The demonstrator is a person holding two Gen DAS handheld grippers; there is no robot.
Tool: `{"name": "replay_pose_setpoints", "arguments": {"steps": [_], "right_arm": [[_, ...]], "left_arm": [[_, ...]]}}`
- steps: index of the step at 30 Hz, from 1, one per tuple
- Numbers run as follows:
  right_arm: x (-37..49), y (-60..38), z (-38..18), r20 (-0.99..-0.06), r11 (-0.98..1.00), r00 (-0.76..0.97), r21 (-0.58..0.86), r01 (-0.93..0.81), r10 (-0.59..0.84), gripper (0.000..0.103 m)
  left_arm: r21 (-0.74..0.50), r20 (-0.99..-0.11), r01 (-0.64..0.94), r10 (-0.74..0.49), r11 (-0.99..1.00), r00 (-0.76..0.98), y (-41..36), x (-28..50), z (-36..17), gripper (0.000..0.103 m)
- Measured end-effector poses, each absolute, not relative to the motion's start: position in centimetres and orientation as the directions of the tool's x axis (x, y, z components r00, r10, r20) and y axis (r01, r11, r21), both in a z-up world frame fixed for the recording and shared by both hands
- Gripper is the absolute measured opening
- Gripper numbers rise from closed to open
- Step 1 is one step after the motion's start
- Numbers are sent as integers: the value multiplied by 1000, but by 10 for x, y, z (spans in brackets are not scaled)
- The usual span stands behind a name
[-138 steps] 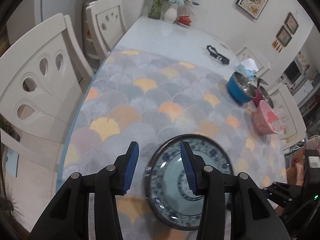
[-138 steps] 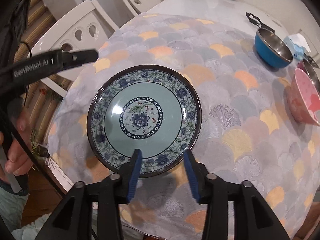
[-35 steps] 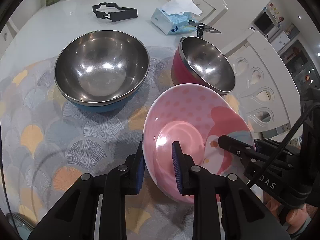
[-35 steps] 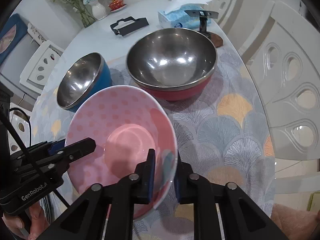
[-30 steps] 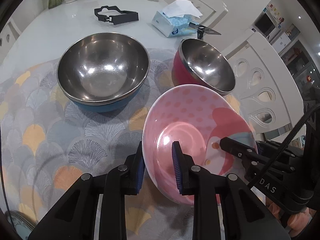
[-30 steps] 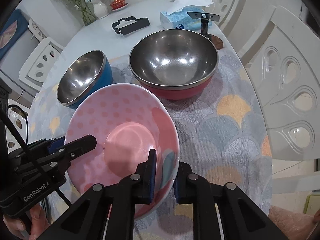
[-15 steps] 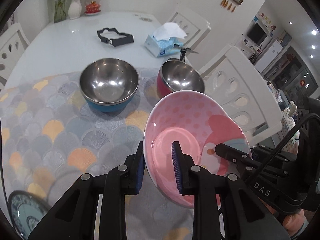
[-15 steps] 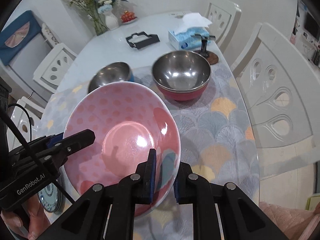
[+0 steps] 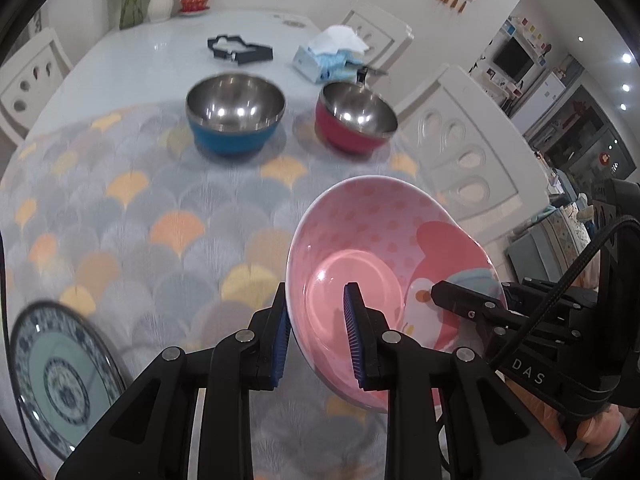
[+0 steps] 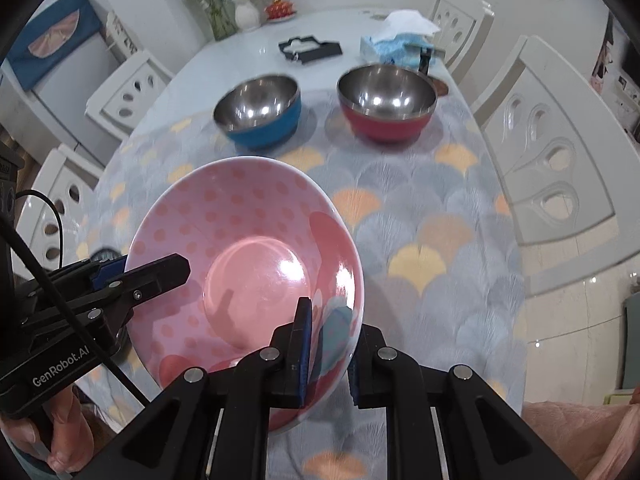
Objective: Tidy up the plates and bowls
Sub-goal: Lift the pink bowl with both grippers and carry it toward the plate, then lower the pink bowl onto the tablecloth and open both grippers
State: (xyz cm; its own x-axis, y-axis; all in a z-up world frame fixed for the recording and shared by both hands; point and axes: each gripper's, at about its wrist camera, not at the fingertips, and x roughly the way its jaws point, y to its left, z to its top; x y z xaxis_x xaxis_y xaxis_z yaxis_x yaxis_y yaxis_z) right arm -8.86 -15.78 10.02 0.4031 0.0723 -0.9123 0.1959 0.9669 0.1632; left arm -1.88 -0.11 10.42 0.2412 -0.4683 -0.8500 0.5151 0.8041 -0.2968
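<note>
A pink dotted bowl (image 9: 372,240) (image 10: 240,232) hangs tilted above the patterned tablecloth, held from both sides. My left gripper (image 9: 316,324) is shut on its left rim, one blue pad inside and one outside. My right gripper (image 10: 326,344) is shut on the opposite rim, near a cartoon figure printed inside. Each gripper also shows in the other's view, the right gripper (image 9: 436,292) and the left gripper (image 10: 176,268). A blue-and-white patterned plate (image 9: 60,372) lies at the table's near left. A blue steel bowl (image 9: 234,120) (image 10: 260,112) and a red steel bowl (image 9: 354,118) (image 10: 386,102) stand farther back.
Beyond the bowls lie a tissue box (image 9: 328,56) (image 10: 394,40), a black frame-like object (image 9: 240,50) (image 10: 310,50) and a vase with flowers (image 10: 244,12). White chairs (image 9: 460,140) (image 10: 552,152) ring the table. A hand (image 10: 56,432) holds the left gripper's handle.
Both grippers have lifted the pink bowl and carried it back toward the near side of the table. The steel bowls now look smaller and farther away, and the patterned plate has come into view.
</note>
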Motion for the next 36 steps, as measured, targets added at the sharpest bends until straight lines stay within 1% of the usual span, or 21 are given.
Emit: {"name": "replay_pose_setpoints", "arguments": {"steps": [6,10,23,26,31,33,34,35,36], "right_arm": [[-96,-149,68,-947,967,306,161,198,96,15],[-101,-146,56,-956,967,272,165,195,108,15],[-109,-137,42,-970,974,217,147,173,108,16],[-110,-136,42,-970,974,218,146,172,107,16],[-112,-137,46,-968,974,220,157,162,119,16],[-113,-136,49,-968,976,222,150,158,113,19],[-114,-137,50,-968,976,224,149,158,111,22],[-115,-138,53,-967,976,228,150,158,112,27],[-117,-140,56,-966,976,234,150,159,111,35]], "left_arm": [[-307,-875,494,-445,813,189,6,-31,78,22],[-313,-883,485,-438,816,168,10,-38,68,22],[-311,-897,476,-420,823,139,16,-52,52,22],[-318,-895,474,-425,821,136,18,-53,52,22],[-290,-896,477,-410,830,168,22,-58,59,22],[-296,-893,478,-417,827,169,25,-58,63,22],[-291,-893,480,-415,828,175,27,-58,65,22],[-283,-893,482,-411,829,183,28,-59,68,22],[-273,-894,486,-406,830,191,29,-60,71,23]]}}
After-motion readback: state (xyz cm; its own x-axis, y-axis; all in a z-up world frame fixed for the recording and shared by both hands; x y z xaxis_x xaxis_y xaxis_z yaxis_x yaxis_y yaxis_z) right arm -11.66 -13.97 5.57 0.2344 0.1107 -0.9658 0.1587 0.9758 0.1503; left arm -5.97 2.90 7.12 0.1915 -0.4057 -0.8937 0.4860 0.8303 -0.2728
